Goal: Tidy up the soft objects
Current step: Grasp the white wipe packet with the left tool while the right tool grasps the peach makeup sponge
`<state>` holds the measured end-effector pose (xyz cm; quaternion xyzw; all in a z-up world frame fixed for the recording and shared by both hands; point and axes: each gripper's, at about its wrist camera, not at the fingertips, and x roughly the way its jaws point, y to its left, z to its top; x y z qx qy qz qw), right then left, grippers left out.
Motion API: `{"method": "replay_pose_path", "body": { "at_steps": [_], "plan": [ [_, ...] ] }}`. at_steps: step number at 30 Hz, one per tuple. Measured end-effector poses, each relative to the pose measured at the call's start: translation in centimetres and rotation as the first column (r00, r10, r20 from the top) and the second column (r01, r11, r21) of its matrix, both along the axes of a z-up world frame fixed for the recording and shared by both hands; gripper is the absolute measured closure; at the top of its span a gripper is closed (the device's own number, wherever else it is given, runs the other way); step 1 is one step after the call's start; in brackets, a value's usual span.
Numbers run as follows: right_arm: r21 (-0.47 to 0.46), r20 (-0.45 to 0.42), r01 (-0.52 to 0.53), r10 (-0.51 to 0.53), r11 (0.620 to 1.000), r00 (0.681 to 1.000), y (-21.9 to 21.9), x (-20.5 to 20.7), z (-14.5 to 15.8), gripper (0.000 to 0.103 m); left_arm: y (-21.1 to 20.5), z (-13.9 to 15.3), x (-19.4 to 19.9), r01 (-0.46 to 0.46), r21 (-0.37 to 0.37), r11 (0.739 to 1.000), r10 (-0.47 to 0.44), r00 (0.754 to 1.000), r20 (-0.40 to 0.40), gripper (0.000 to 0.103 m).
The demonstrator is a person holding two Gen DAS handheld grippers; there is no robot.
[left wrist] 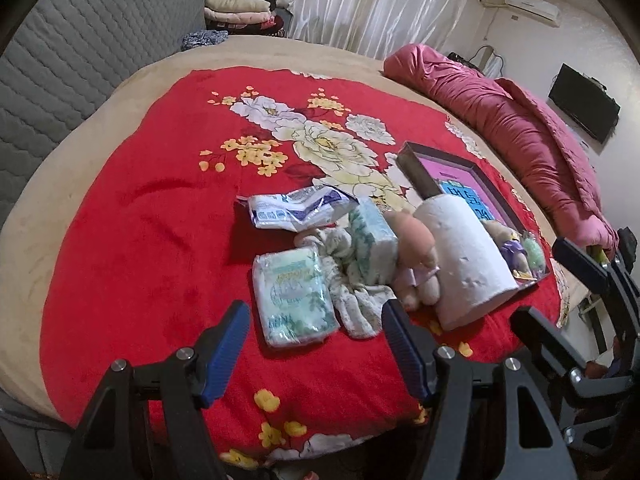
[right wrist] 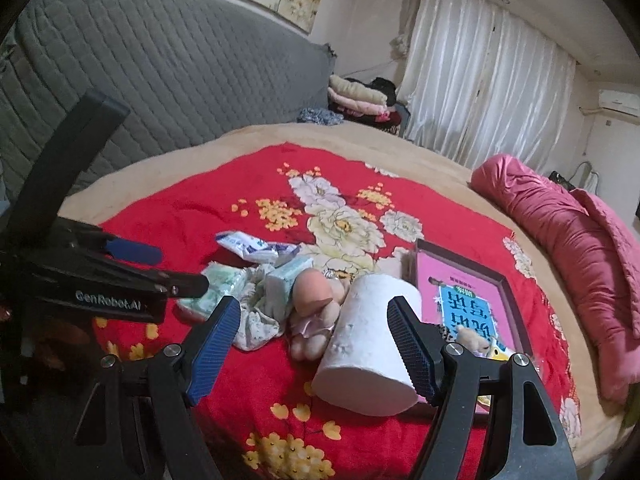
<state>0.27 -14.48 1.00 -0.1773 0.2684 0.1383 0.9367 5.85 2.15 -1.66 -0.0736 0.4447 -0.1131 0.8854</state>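
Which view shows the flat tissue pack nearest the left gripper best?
The left wrist view: the tissue pack lies whole and unobstructed just ahead of the open left gripper. In the right wrist view, the left gripper's arm covers much of it.

Your left wrist view looks down along its open fingers at the red floral blanket [left wrist: 160, 240], close over the near edge. Your right wrist view sits lower and further right, facing the same way. Both share the paper roll [left wrist: 464, 256] [right wrist: 368, 344] at centre and the white curtain [left wrist: 376, 4] [right wrist: 488, 80] at top.
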Motion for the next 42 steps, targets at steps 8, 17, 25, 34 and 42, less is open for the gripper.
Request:
{"method": "replay_pose_path", "body": {
  "at_steps": [8, 17, 25, 34, 42],
  "plan": [
    [0.003, -0.047, 0.012, -0.011, 1.000, 0.999, -0.1, 2.5, -1.9, 0.026, 2.5, -1.3, 4.9, -0.043, -0.126, 0.991, 0.039, 0.999, -0.037, 0.035],
    [0.027, -0.067, 0.035, -0.033, 0.999, 0.997, -0.6, 4.2, -2.5, 0.026, 5.3, -4.9, 10.6, -0.154, -0.352, 0.923, 0.095, 0.979, -0.178, 0.035],
    [0.017, -0.063, 0.026, -0.025, 1.000, 0.998, -0.3, 6.2, -2.7, 0.026, 4.4, -6.8, 13.4, -0.156, -0.404, 0.902, 0.061, 0.969, -0.238, 0.035],
    [-0.118, -0.111, -0.059, 0.046, 0.991, 0.993, 0.8, 9.6, -4.0, 0.026, 3.6, -7.8, 15.0, -0.129, -0.467, 0.875, -0.002, 0.963, -0.269, 0.042],
    [-0.204, -0.182, -0.135, 0.098, 0.970, 0.978, 2.4, 10.8, -6.6, 0.054, 2.8, -7.9, 15.7, -0.101, -0.460, 0.882, -0.027, 0.964, -0.264, 0.043]
  ]
}}
